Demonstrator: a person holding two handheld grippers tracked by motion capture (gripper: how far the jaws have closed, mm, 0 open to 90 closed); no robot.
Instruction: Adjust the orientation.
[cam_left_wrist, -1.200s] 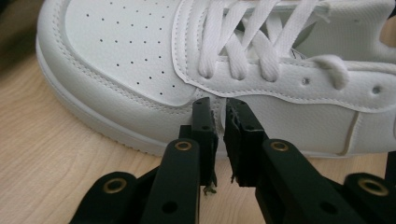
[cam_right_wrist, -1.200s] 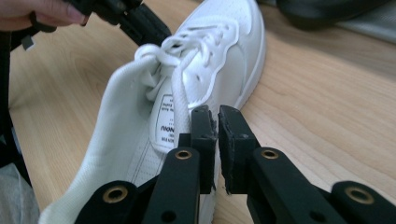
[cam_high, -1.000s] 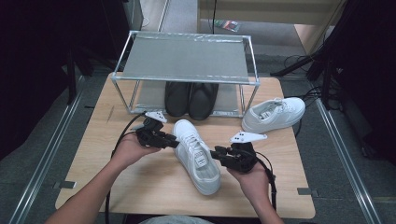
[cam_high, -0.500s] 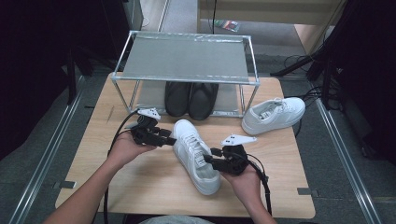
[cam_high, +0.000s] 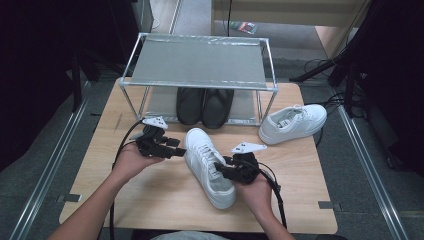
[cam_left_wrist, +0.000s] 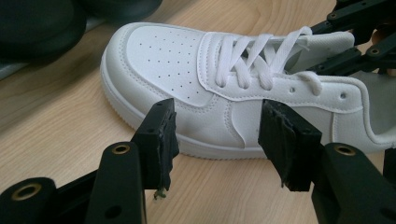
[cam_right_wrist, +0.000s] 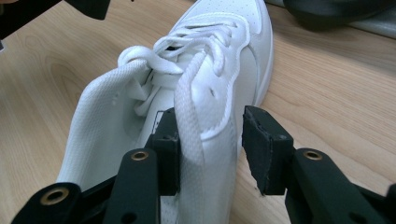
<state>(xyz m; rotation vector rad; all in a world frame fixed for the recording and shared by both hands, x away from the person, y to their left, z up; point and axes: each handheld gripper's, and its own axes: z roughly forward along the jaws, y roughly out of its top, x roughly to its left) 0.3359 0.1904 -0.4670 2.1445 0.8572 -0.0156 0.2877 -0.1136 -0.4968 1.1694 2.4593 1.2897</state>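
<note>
The right tongs (cam_high: 220, 171) straddle the side wall of the white sneaker (cam_high: 207, 165) at its collar, one jaw inside the opening and one outside; the jaws have just been opening and the outer pad stands clear of the wall, so the grip is released. The left tongs (cam_high: 175, 151) stand just beside the sneaker's other flank, released; their jaws have just been opening, with nothing between them. The step in hand appears to be seizing the sneaker for stowing. The next move calls for closing the right jaws on the collar wall before any lift. The sneaker lies upright on the desk (cam_high: 150, 200), toe toward the rack (cam_high: 200, 62); laced, perforated toe, clean white. Beyond it, black shoes (cam_high: 204, 105) sit under the rack; a second white sneaker (cam_high: 292, 122) rests far right
</note>
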